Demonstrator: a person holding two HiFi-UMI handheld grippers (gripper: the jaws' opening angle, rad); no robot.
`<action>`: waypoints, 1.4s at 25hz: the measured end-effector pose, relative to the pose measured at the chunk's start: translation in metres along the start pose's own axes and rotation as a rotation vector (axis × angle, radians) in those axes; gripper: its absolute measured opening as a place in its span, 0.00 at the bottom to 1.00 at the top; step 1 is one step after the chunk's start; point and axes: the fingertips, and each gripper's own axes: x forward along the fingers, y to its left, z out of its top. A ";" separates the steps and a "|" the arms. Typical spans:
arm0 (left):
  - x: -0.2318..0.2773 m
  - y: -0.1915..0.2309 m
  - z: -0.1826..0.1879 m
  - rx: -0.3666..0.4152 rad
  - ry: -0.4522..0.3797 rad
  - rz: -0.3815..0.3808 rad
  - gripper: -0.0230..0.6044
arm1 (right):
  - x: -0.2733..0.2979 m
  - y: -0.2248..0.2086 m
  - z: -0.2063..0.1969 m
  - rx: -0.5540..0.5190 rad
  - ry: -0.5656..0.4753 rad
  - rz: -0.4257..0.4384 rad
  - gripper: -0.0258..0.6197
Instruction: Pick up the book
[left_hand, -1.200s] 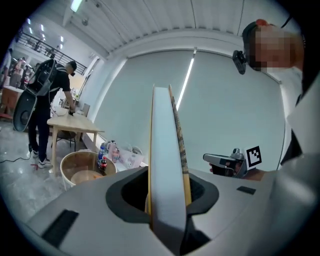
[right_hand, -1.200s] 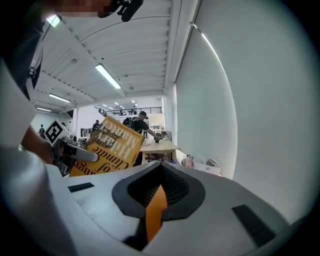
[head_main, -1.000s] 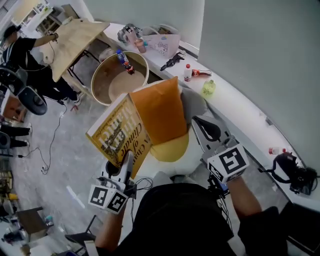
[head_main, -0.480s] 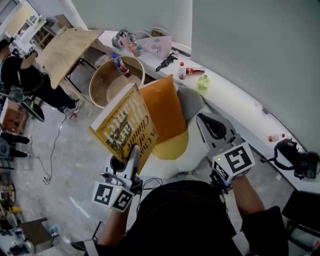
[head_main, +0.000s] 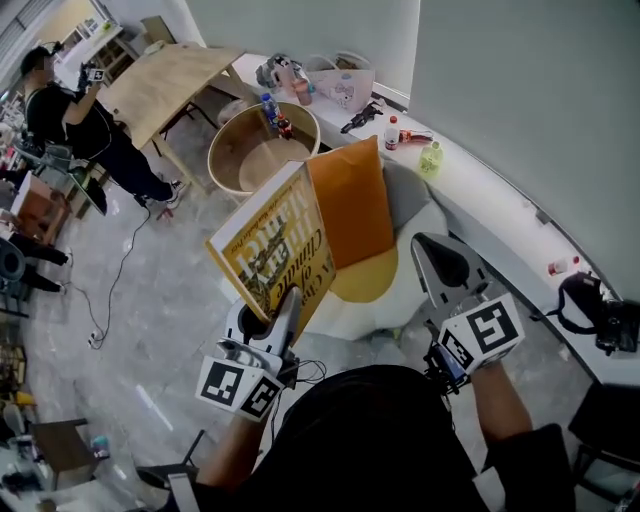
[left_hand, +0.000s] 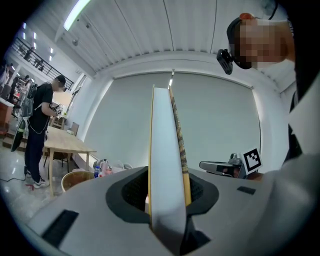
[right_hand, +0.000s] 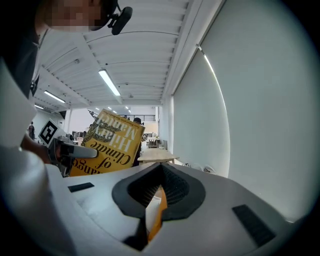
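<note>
My left gripper (left_hand: 167, 197) is clamped on the lower edge of the book (head_main: 270, 250). The page block and yellow cover stand upright between its jaws, and most of the book towers above the grip. My right gripper (right_hand: 156, 200) is closed on a thin orange-and-white edge, which I take to be the book's orange cover (head_main: 350, 205), swung open to the right. So the book is up in the air in front of me, spread between my two hands and clear of any surface.

The risk I see is in that spread. If my hands drift apart or move out of step, the pull goes straight into the spine and the orange cover could crease or tear. The left hold is low on a tall load, so a quick swing could lever the book over or let it slide out towards the floor. The right hold looks slight and could slip off first.

Beyond the book stands a round tan tub (head_main: 250, 165). Its floor looks bare. A blue-capped bottle (head_main: 268, 107) and a smaller bottle (head_main: 284, 126) show at its far rim, and I cannot tell whether they are inside it or behind it. Farther off, on the white worktop (head_main: 500, 210), sits a white bag (head_main: 343, 85) whose contents I cannot see
</note>
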 end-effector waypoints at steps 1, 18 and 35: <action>-0.013 0.001 -0.002 -0.006 -0.003 0.002 0.28 | -0.004 0.013 -0.002 -0.005 0.002 -0.001 0.04; -0.131 -0.014 -0.019 -0.043 -0.045 -0.048 0.28 | -0.074 0.124 -0.014 -0.023 0.031 -0.059 0.04; -0.134 -0.036 -0.014 -0.072 -0.007 -0.080 0.28 | -0.098 0.115 -0.014 0.061 0.033 -0.122 0.04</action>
